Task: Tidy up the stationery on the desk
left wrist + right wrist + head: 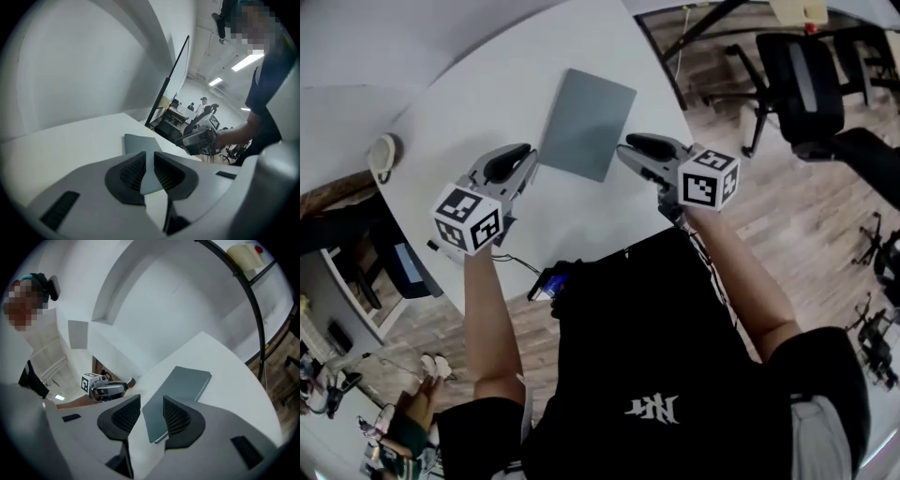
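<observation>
A flat grey notebook (586,122) lies closed on the white desk (487,94), between and just beyond both grippers. My left gripper (525,150) hovers by its left edge. In the left gripper view the left gripper (150,157) has its jaws a narrow gap apart with nothing between them, and the notebook (140,143) shows through the gap. My right gripper (630,142) hangs at the notebook's right edge. The right gripper view has the right gripper (152,401) open and empty above the notebook (180,390). No other stationery shows.
A small round white object (384,155) sits at the desk's left edge. A thin black cable (514,262) runs along the near edge. A black office chair (802,89) stands on the wood floor to the right. Several people are far back in the room.
</observation>
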`<state>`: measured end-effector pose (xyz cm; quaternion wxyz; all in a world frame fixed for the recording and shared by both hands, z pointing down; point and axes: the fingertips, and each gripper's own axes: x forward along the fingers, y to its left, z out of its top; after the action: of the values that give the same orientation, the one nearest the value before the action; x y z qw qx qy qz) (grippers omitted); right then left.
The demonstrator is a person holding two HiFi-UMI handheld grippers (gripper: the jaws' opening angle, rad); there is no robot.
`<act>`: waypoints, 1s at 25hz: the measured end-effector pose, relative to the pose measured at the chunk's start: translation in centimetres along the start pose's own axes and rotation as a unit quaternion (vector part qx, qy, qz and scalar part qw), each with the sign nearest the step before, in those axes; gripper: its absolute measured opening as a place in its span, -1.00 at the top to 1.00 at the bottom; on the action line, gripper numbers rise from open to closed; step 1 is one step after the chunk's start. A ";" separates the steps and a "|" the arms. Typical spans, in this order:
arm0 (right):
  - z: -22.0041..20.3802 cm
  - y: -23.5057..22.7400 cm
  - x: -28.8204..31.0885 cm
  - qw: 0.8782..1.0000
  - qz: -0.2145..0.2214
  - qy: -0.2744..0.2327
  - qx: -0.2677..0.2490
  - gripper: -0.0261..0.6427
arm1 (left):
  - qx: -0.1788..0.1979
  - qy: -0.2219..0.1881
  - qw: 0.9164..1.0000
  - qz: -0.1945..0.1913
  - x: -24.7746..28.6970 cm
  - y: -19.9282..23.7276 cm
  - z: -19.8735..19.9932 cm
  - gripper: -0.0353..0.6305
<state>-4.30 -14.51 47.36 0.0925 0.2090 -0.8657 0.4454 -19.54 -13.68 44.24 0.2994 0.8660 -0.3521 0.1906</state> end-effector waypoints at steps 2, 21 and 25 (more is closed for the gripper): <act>-0.8 -1.2 0.6 1.000 -0.012 0.009 0.028 0.44 | -0.007 0.016 1.000 0.005 1.0 0.7 -0.8 0.73; -4.1 -6.0 3.0 0.973 -0.100 0.019 0.207 0.40 | -0.010 0.153 0.987 0.042 6.1 4.0 -5.4 0.68; -4.3 -6.3 3.2 0.970 -0.115 0.018 0.215 0.40 | -0.016 0.165 0.985 0.043 6.6 4.3 -5.9 0.67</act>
<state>-4.49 -15.11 55.60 0.1118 0.3135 -0.7183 0.6110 -18.89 -15.58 53.84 0.3584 0.8023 -0.3375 0.3375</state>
